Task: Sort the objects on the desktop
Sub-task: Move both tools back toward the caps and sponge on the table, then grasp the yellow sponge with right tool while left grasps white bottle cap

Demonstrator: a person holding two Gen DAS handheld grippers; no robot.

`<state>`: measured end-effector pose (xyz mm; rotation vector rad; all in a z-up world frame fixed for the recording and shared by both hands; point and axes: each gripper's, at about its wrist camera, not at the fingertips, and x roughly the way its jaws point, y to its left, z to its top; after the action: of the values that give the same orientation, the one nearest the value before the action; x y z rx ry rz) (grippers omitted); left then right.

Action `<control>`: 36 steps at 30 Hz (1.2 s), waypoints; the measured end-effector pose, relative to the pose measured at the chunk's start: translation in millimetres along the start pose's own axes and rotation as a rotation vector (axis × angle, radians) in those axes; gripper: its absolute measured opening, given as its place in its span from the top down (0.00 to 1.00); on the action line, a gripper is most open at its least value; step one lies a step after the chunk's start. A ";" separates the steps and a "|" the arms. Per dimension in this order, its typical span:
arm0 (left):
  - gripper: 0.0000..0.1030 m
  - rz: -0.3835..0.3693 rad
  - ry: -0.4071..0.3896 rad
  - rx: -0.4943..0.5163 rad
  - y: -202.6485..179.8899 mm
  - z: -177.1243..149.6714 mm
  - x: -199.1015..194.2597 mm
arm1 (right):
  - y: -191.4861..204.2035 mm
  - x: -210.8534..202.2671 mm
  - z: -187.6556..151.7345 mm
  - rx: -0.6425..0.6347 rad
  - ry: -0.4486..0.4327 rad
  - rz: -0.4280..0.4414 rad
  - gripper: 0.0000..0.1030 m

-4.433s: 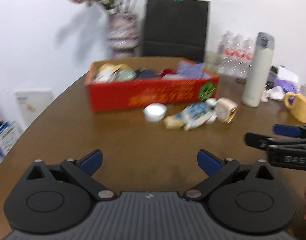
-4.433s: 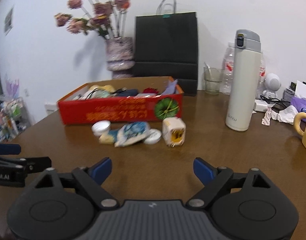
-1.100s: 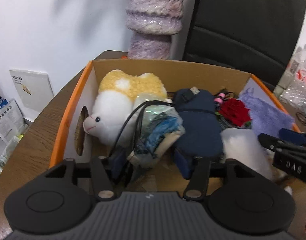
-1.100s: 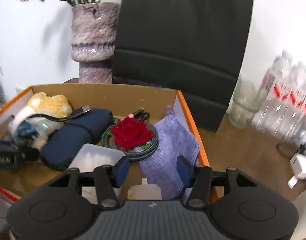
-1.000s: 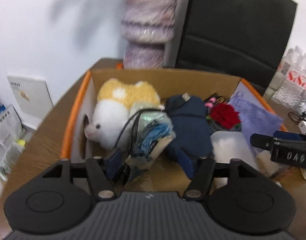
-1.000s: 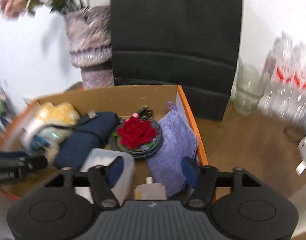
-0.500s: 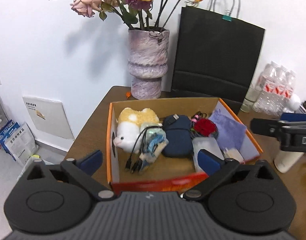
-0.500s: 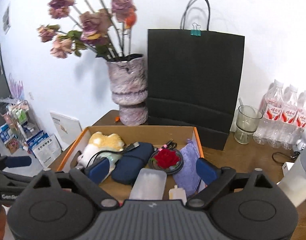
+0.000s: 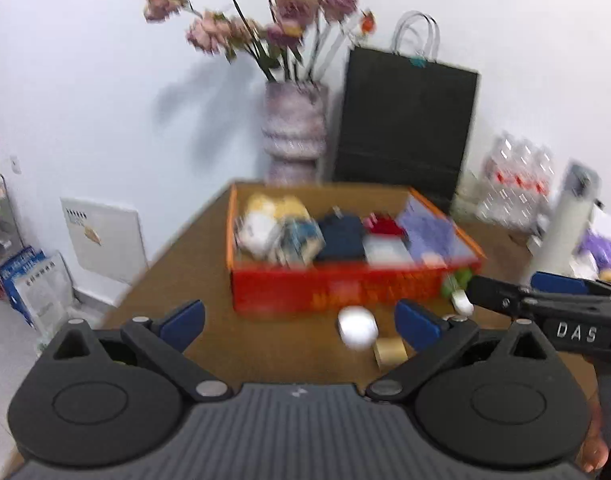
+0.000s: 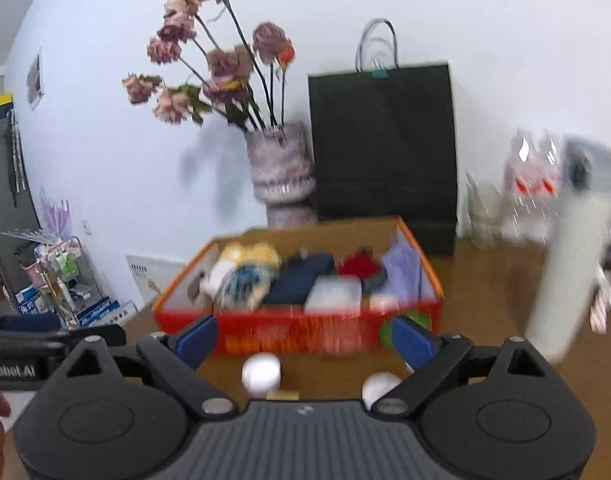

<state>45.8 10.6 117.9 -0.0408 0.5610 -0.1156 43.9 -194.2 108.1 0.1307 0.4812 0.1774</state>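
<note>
Two handheld grippers face a red cardboard box (image 9: pixel 345 290) on a brown table (image 9: pixel 193 280). The box lies ahead of both sets of fingers and is packed with a plush toy, a navy pouch, a red fabric rose and a lilac cloth, all blurred.

The left gripper (image 9: pixel 301 320) has its blue-tipped fingers spread wide with nothing between them. The right gripper (image 10: pixel 305 338) is likewise wide and empty.

Loose items remain on the table between the fingers and the box. A round white container (image 9: pixel 358 327) and a small tan block (image 9: pixel 390 352) sit just inside the left gripper's right finger. In the right wrist view, a second white piece (image 10: pixel 379 387) lies by the right finger.

The likely next step is collecting these leftovers. For a clean pick, each gripper should come down straddling one item, centred between the fingers, clear of the box wall, before closing.
</note>
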 end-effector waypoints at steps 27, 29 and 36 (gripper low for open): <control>0.00 0.022 0.046 0.056 -3.6 -110.5 -42.2 | 9.1 -66.1 -118.4 -0.068 0.085 -0.059 0.16; 0.01 0.038 0.045 0.045 3.8 -104.7 -35.2 | 5.1 -54.0 -113.7 -0.047 0.098 -0.051 0.18; 0.02 0.102 0.036 0.025 34.4 -68.5 3.0 | 14.2 21.6 -82.9 -0.017 0.155 0.053 0.30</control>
<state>15.2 44.0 55.9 0.0141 0.5966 -0.0243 21.8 -169.1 28.0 0.1136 0.6307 0.2450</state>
